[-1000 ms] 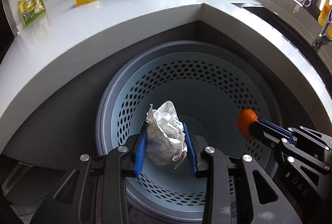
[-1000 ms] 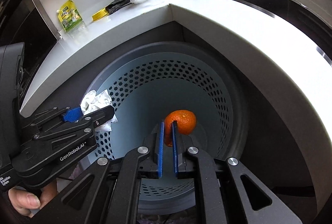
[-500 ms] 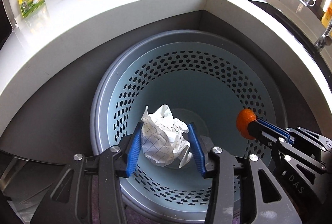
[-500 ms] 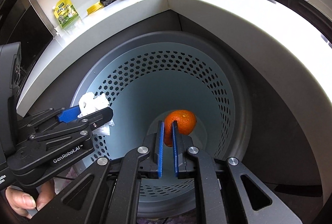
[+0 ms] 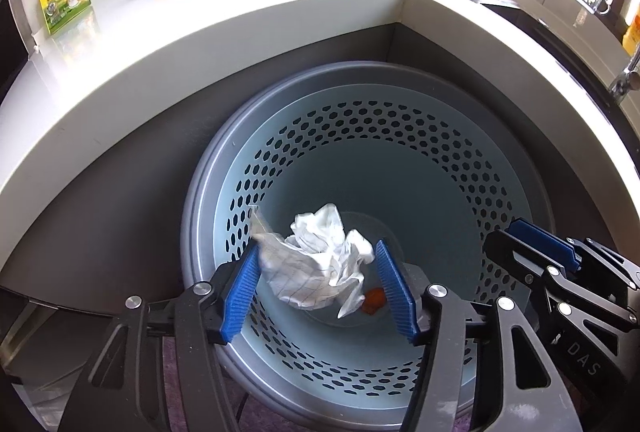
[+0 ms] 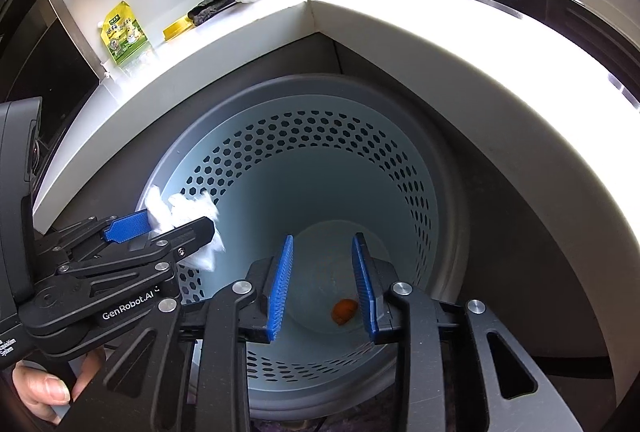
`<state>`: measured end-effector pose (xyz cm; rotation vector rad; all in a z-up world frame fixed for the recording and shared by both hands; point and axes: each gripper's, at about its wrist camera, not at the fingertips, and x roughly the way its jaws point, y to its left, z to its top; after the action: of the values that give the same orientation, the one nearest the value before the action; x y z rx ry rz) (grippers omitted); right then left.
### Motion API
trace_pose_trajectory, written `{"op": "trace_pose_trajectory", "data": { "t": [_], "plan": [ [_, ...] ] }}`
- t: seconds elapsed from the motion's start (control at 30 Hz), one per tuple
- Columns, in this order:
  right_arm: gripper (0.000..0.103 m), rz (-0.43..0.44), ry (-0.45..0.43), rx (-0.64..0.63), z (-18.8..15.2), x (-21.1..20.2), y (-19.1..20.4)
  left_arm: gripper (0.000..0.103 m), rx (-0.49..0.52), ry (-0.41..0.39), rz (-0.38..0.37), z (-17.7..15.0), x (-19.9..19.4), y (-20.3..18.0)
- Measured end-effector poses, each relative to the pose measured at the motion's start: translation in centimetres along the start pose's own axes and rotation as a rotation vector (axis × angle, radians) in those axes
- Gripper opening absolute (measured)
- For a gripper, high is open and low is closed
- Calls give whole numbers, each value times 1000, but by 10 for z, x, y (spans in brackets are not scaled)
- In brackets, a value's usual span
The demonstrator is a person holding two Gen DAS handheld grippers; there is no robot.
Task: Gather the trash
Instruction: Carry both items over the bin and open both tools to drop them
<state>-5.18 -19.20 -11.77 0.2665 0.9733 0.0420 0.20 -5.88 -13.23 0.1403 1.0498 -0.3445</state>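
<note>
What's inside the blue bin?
At the bottom of the bin lies a small orange peel. The crumpled paper hangs above it between the left gripper's opening jaws, hiding part of the floor.

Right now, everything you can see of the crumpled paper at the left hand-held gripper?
The crumpled paper is a white wad with a thin dark grid printed on it, loosely balled, with creased flaps sticking up and down. It sits between the blue pads of the left hand-held gripper, whose jaws are opening; it touches the left pad, with a gap at the right one. It hangs over the mouth of the pale blue perforated bin, above the orange piece on the bin floor.
</note>
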Motion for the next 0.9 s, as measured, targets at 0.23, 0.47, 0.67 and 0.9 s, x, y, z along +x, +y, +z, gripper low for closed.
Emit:
{"op": "trace_pose_trajectory", "data": {
  "t": [0.23,0.47,0.67,0.9],
  "plan": [
    [34,-6,-7,4,-3,-4,-2,64,2,-9,0,1,-2,0],
    [35,-6,-10,6,-3,-6,-4,68,4,-15,4,1,-3,2],
    [40,-11,-17,7,-3,-7,-3,70,4,-19,7,1,-4,3],
    [55,-39,-49,-12,-2,-12,1,79,-10,-33,21,1,-8,10]
  ]
}}
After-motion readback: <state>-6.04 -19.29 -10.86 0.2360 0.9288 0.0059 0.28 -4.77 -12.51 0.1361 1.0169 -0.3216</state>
